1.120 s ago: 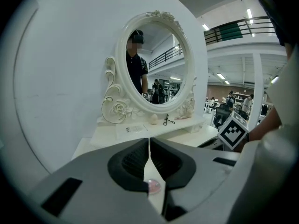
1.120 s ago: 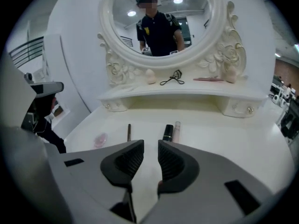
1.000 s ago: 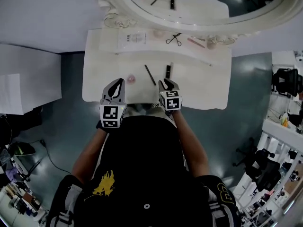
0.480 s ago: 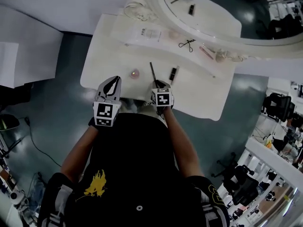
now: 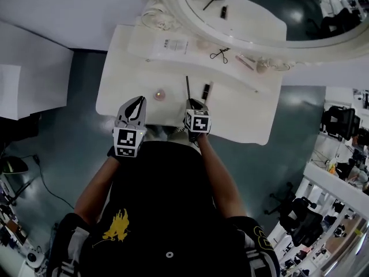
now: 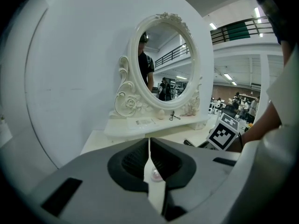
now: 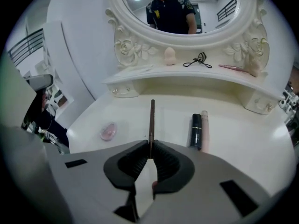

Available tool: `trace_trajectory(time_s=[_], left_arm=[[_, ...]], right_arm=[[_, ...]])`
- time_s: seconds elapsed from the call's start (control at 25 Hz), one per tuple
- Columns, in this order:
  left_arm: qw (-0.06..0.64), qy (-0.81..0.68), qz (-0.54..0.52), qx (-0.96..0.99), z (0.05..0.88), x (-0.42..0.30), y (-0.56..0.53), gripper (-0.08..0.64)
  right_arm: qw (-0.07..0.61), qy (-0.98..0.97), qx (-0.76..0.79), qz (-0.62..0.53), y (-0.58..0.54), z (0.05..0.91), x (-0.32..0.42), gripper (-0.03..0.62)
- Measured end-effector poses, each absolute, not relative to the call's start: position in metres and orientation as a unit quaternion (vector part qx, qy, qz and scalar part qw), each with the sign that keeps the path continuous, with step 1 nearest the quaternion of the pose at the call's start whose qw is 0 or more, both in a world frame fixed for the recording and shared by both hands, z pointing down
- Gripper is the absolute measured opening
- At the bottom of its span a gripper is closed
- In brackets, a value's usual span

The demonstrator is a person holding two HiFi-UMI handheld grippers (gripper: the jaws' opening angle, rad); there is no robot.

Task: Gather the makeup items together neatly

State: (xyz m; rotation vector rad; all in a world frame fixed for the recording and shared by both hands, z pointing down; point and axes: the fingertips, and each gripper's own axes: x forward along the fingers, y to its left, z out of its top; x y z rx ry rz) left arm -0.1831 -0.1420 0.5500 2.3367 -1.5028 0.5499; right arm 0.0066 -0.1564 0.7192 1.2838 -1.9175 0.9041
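Jaws of the left claw (image 5: 138, 100) are clenched together on nothing, and it hovers at the near edge of the white vanity table (image 5: 248, 120). Just ahead of its tips and slightly to their right lies a small round pink compact (image 5: 159, 93), apart from everything else. Further right, the right claw (image 7: 150, 154) points steeply down and its jaws have just been closing. They are grasping the near end of a thin dark pencil (image 7: 152, 118), which runs straight away from the tips over the tabletop toward the mirror (image 7: 187, 8). The pencil looks light, stiff and slim, so it should lift with little force. Held by one end, though, it may pivot in the pads, and its round barrel could roll once set down; a hold nearer its middle would likely be steadier. Just right of this claw's tips, near the pencil but not touching it, a black lipstick (image 7: 196, 130) lies side by side with a pale pink tube (image 7: 204, 120). These look smooth and round too, and would probably be best pinched across the barrel. Well beyond both claws, on the raised shelf (image 7: 187, 81) under the mirror, sit a leaflet (image 5: 172, 45), a sponge (image 7: 169, 56) and an eyelash curler (image 7: 198, 59). With the items this scattered, gathering seems at an early stage.
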Motion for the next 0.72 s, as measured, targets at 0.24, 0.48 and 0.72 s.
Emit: trace_trajectory(time_s=[0.24, 0.48, 0.72], left_arm=[[0.143, -0.504, 0.194, 0.829, 0.545, -0.16, -0.151, 0.023], [0.138, -0.493, 0.2, 0.835, 0.544, -0.145, -0.153, 0.023], [0.135, -0.487, 0.205, 0.838, 0.545, -0.135, -0.152, 0.023]], right_arm=[[0.242, -0.708, 0.534, 0.395, -0.168, 0.703, 0.038, 0.054], [0.217, -0.67, 0.576, 0.416, -0.166, 0.701, 0.09, 0.054], [0.177, -0.644, 0.58, 0.466, -0.159, 0.711, 0.122, 0.054]])
